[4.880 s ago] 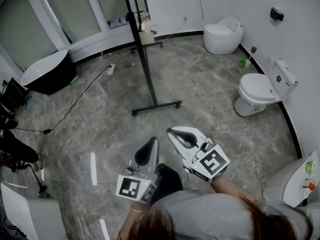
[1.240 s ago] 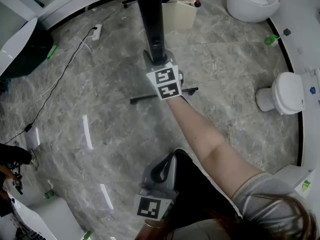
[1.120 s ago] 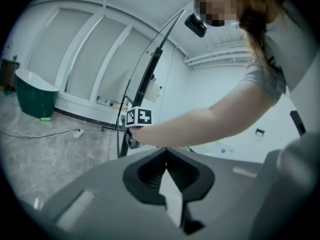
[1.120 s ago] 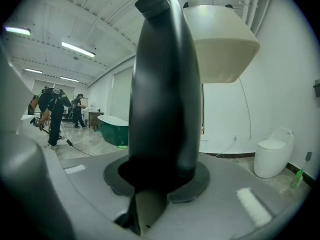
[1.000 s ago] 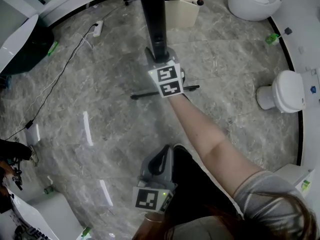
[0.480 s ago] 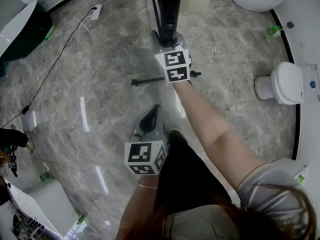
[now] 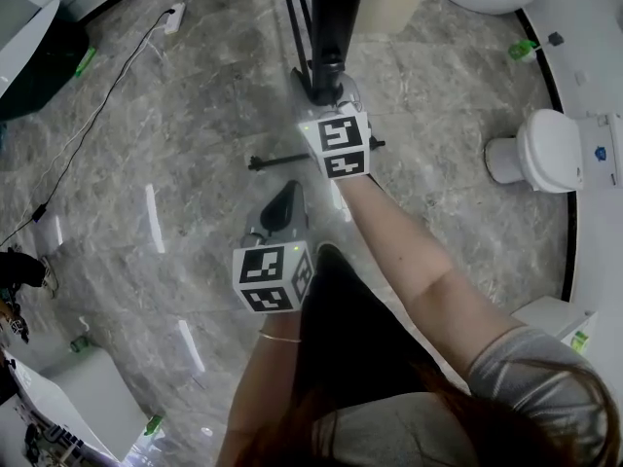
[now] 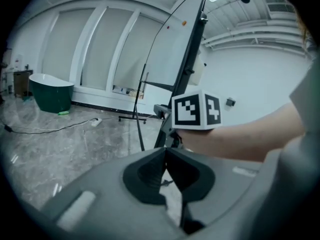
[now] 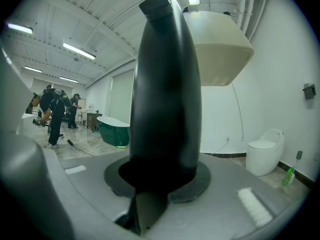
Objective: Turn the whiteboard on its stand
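Far left, by the wall: dark bathtub. Next, low over the grey marble floor: left tool, closed, pads meeting, nothing between them, pointed toward the board. Just beyond its tips: stand, wheeled foot bar flat on the floor, black uprights rising out of the top of the head view. Centre: whiteboard, edge-on from above, upright on the stand, rounded black frame edge toward the person. Right tool: arm stretched forward, clamped on that black edge, frame filling the gap between the pads in the right gripper view. Far right: white toilet against the curved wall.
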A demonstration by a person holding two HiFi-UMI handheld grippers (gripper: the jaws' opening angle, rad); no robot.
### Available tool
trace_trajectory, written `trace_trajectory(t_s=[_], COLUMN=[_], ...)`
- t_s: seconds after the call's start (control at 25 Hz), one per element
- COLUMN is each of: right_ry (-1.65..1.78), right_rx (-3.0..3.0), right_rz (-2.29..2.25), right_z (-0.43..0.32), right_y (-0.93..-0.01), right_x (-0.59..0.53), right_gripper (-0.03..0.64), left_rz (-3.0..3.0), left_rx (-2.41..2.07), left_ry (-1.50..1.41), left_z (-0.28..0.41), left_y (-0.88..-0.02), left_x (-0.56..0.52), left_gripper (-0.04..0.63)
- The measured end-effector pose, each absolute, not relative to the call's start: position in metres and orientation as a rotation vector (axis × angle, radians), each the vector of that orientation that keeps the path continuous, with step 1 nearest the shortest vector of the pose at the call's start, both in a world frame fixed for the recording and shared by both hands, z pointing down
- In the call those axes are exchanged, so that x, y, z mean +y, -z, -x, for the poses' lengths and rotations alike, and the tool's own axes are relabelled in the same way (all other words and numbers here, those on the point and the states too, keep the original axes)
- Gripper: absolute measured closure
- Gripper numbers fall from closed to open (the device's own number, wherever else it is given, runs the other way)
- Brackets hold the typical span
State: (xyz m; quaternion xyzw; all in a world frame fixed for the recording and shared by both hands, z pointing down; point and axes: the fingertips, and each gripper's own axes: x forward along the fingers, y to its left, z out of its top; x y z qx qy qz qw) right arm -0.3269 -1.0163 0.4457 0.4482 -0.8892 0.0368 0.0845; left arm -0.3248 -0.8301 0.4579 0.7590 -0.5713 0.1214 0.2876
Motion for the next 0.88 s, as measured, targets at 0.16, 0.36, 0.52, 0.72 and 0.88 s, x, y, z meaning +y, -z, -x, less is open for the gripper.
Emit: trace_trajectory(t_s=[0.16,0.36,0.52,0.72,0.88], right_ry=[-0.107,-0.114,-0.111,-0.127,-0.131], right_rx=[-2.656,-2.650,-2.653,-2.624,-2.607], right_rz=[-1.327,-1.341,-1.341,-1.404,-1.428], right_z=[0.321,0.306,0.293,0.270,0.262], right_y=[-0.446,-0.444,-0.443,-0.445,-0.444], right_x=[-1.000,-0.975,-0.949,-0.911,-0.885], right_gripper=[0.528,0.528,0.528,0.528,0.528], left_rz=[-1.996,-1.931,-1.914,-1.920,-1.895], left_rx=[-1.494,-1.482,-1.473,-1.396,-1.369], left_ry=[-0.380,-0.395,-0.405,-0.439,-0.498], left_z=[0.318,0.320,0.313,0.298,0.298], left_y=[-0.476,-0.489,-0.496,-0.504,-0.518], left_x=[-0.821,-0.795,-0.773,-0.739,-0.706], left_gripper=[0.595,0.595,0.597,0.595,0.595])
